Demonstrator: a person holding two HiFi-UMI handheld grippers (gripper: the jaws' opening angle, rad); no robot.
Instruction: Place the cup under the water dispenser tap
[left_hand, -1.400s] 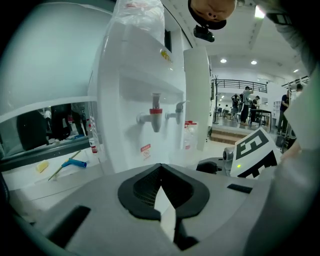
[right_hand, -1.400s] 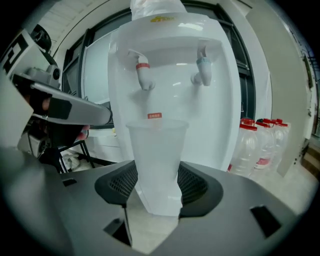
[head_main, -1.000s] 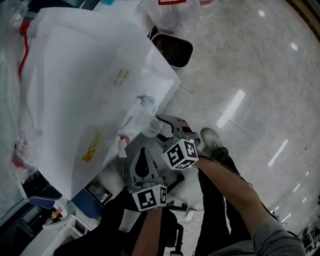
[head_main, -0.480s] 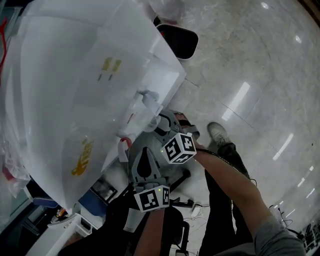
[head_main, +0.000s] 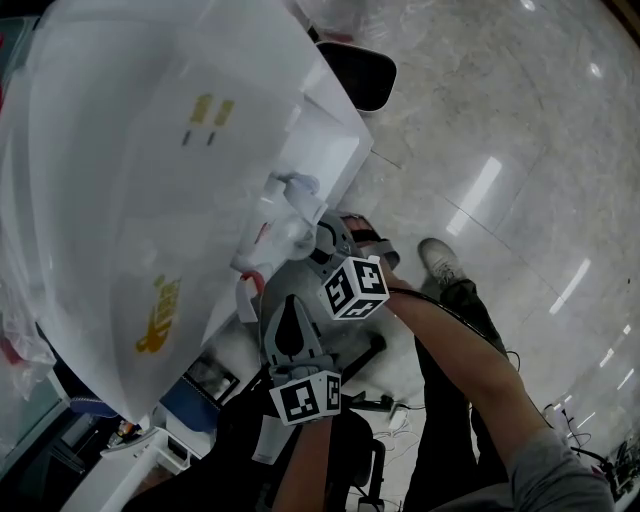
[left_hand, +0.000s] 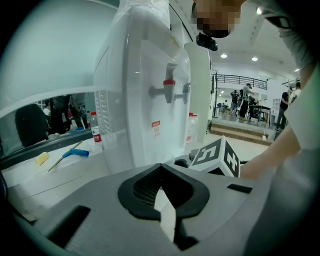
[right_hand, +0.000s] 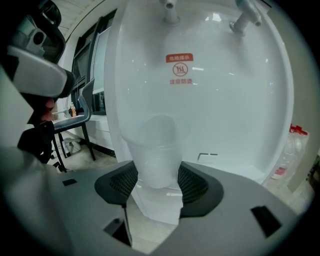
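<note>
The white water dispenser (head_main: 150, 180) fills the left of the head view, with its taps (head_main: 297, 190) sticking out of the front. My right gripper (head_main: 305, 240) is shut on a translucent plastic cup (right_hand: 157, 150), held upright in front of the dispenser's recess (right_hand: 220, 100). In the right gripper view the two taps (right_hand: 170, 10) are high above the cup, and the cup's rim is below the red label (right_hand: 180, 70). My left gripper (head_main: 285, 325) trails just behind, shut and holding nothing. From it I see the red tap (left_hand: 169, 86) and the right gripper's marker cube (left_hand: 216, 156).
The drip shelf (right_hand: 235, 167) lies at the bottom of the recess. A black bin (head_main: 358, 75) stands on the glossy floor behind the dispenser. An office chair (right_hand: 70, 122) is left of it. A bottle (left_hand: 95, 132) and a blue-handled tool (left_hand: 75, 152) rest on a side counter.
My right gripper has carried the cup a little lower and closer to the dispenser front. The left gripper has drifted slightly along behind it.
</note>
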